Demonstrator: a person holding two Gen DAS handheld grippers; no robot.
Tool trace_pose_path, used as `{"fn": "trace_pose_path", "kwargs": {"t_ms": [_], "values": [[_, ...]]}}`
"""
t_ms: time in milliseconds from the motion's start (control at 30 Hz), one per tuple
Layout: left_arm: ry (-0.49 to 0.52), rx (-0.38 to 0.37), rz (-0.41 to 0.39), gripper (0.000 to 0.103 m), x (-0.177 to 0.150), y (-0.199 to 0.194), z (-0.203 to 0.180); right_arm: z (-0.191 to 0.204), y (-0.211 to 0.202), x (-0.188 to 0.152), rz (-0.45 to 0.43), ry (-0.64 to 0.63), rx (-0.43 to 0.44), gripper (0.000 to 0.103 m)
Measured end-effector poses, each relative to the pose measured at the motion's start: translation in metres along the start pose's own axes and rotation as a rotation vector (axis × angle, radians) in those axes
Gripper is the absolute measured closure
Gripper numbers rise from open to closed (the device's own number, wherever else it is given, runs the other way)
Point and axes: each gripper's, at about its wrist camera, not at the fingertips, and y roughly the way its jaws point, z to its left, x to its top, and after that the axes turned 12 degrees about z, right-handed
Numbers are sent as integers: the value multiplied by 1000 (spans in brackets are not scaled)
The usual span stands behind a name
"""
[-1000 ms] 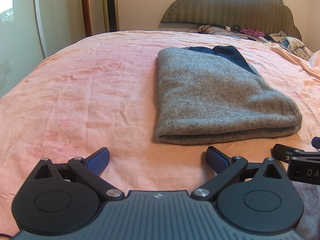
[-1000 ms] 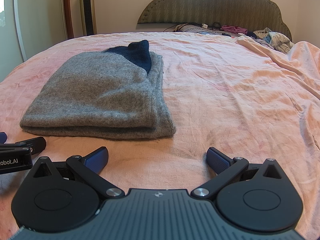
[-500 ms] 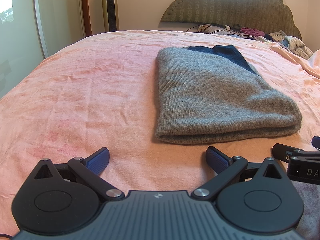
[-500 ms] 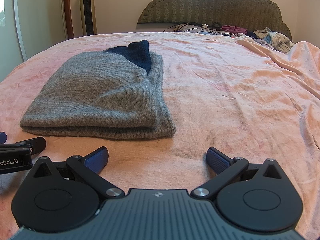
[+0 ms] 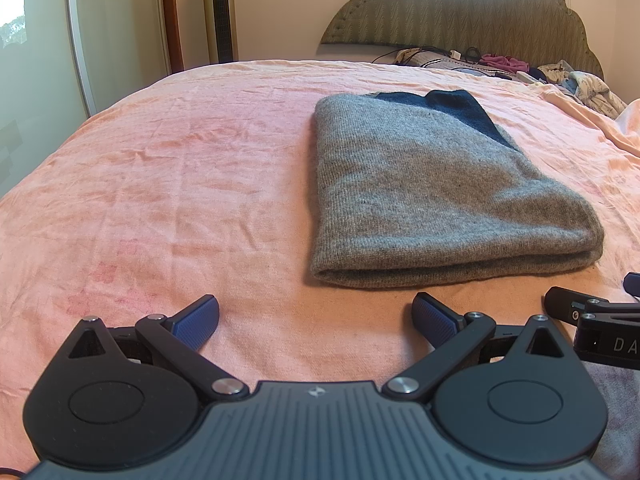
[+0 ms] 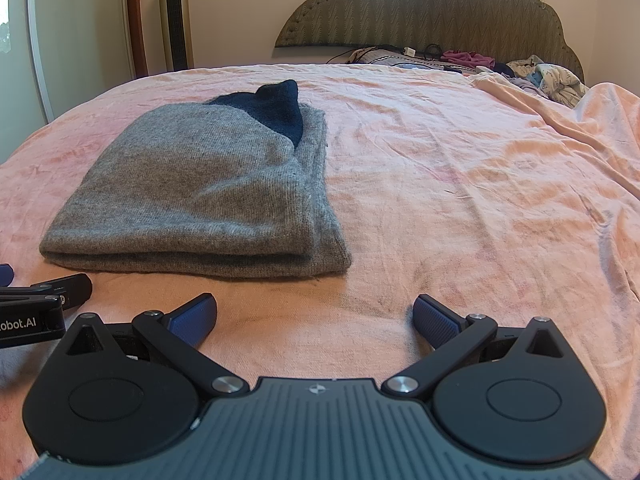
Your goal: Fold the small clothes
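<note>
A folded grey knit sweater is seen lying flat on the pink bedsheet, just ahead of both tongs and touched by neither. Its thick folded edge is turned toward the tongs, and a dark navy part is shown at its far end. The left gripper is held low over the sheet with its blue-padded fingers spread wide and nothing between them; the sweater is placed ahead of it and somewhat to its right. The right gripper is likewise spread wide and empty, with the sweater lying ahead and to its left, the navy part again at the far end. The two tongs are held side by side: part of the right gripper is caught at the right edge of the left wrist view, and part of the left gripper at the left edge of the right wrist view, near the sweater's near edge. To the right of the right gripper the sheet is seen wrinkled and bare. Far ahead of the tongs, a padded headboard is set against the wall, with a heap of loose clothes and cables below it. A tower fan is stood far ahead to the left, beside a white wardrobe door.
</note>
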Motion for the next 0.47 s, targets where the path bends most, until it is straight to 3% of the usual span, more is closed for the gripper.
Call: {"fn": "trace_pose_path", "kwargs": {"t_ms": [467], "values": [[3,3,5,0,0,0,5,0,0,0,0,0,0,0]]}}
